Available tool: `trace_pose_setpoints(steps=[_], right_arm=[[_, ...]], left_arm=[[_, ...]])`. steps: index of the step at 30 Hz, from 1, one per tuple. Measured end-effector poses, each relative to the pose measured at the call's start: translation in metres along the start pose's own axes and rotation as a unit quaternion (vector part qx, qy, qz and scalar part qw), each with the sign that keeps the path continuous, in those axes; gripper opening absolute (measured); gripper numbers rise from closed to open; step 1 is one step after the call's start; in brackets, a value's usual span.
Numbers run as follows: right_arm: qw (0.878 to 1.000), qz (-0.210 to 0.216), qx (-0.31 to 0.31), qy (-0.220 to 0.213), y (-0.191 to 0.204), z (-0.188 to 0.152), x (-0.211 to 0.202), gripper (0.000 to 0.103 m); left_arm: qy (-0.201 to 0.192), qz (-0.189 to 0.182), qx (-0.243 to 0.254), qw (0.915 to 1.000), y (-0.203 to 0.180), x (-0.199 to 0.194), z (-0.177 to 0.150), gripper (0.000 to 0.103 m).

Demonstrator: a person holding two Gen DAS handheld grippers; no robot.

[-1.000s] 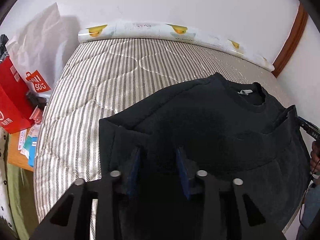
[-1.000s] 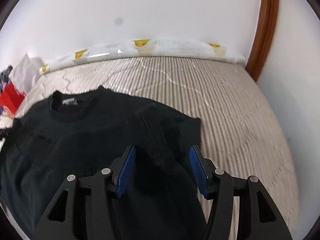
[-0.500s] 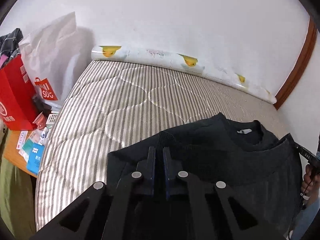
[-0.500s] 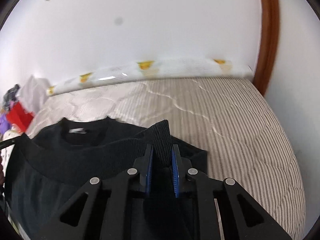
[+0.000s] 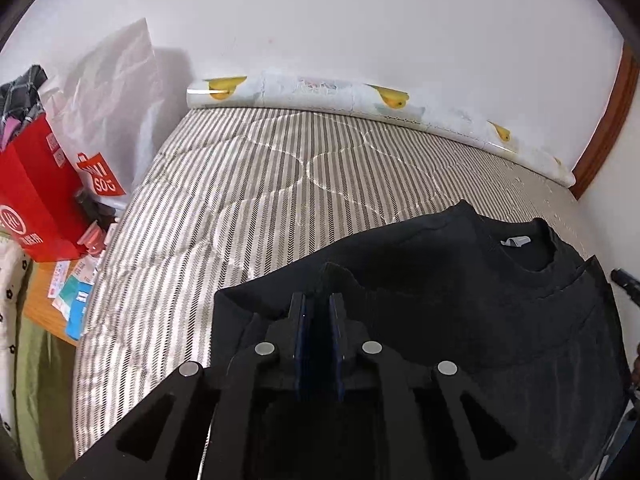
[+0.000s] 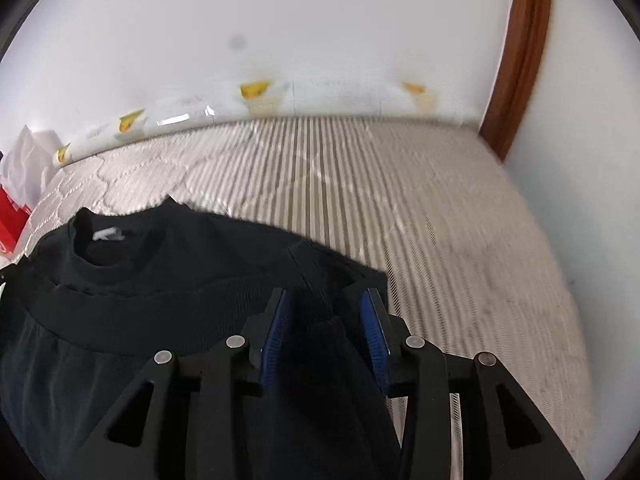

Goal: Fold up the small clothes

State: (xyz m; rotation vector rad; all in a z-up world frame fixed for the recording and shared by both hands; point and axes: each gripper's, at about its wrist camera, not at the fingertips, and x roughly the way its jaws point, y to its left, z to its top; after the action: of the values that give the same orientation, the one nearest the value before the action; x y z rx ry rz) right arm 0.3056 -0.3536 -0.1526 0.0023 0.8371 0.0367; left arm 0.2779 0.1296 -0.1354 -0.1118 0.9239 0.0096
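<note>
A black sweater (image 5: pixel 460 304) lies on the striped mattress (image 5: pixel 260 184), collar with a white label toward the wall, its lower part folded up over the chest. My left gripper (image 5: pixel 318 300) is shut on a fold of the sweater's left side. In the right wrist view the sweater (image 6: pixel 168 280) fills the lower left. My right gripper (image 6: pixel 326 304) is open, its blue pads (image 6: pixel 276 328) apart over the sweater's right edge, with cloth lying between them.
A rolled printed sheet (image 5: pixel 360 100) lies along the wall at the mattress head. A red bag (image 5: pixel 32 200) and a white shopping bag (image 5: pixel 108 120) stand left of the bed. A brown door frame (image 6: pixel 520 60) stands at the right.
My right gripper has opened and let go of the sweater hem it was pinching. My left gripper stays shut on the cloth and has shifted slightly forward.
</note>
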Motion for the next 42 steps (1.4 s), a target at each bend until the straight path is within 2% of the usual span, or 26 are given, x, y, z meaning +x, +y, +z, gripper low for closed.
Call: trace_pose_setpoints(steps=[7,11,13,15,17,19,23,27,31,36,42], right_arm=[[0.996,0.055,-0.062,-0.031,0.087,-0.012,-0.044,0.046],[0.994,0.063,-0.078,-0.035,0.131,-0.029,-0.054,0.047],[0.994,0.076,-0.080,-0.022,0.148,-0.040,-0.057,0.046],[0.995,0.056,-0.082,-0.029,0.162,-0.050,-0.062,0.046],[0.996,0.033,-0.078,-0.032,0.169,-0.057,-0.065,0.046],[0.997,0.029,-0.072,-0.010,0.176,-0.062,-0.062,0.046],[0.998,0.011,-0.070,-0.003,0.187,-0.073,-0.058,0.045],[0.998,0.003,-0.053,0.025,0.198,-0.080,-0.040,0.041],[0.998,-0.013,-0.047,0.034,0.206,-0.083,-0.023,0.038],[0.998,-0.024,-0.041,0.036,0.208,-0.089,-0.026,0.038],[0.996,-0.017,-0.081,0.024,0.206,-0.119,-0.053,0.038]], left_arm=[[-0.018,-0.009,-0.005,0.9998,0.003,-0.030,-0.009,0.028],[-0.037,-0.022,-0.007,0.9990,0.010,-0.050,-0.018,0.037],[-0.045,-0.026,-0.005,0.9986,0.015,-0.059,-0.023,0.037],[-0.054,-0.026,0.000,0.9982,0.020,-0.067,-0.028,0.037],[-0.060,-0.026,0.010,0.9978,0.026,-0.072,-0.033,0.037],[-0.065,-0.038,0.019,0.9970,0.032,-0.075,-0.040,0.037],[-0.053,-0.060,0.040,0.9960,0.041,-0.075,-0.053,0.037],[-0.039,-0.089,0.049,0.9940,0.045,-0.075,-0.064,0.037],[-0.019,-0.121,0.042,0.9916,0.050,-0.078,-0.076,0.037],[-0.012,-0.143,0.024,0.9894,0.057,-0.090,-0.097,0.037],[-0.018,-0.141,0.000,0.9899,0.060,-0.109,-0.134,0.038]])
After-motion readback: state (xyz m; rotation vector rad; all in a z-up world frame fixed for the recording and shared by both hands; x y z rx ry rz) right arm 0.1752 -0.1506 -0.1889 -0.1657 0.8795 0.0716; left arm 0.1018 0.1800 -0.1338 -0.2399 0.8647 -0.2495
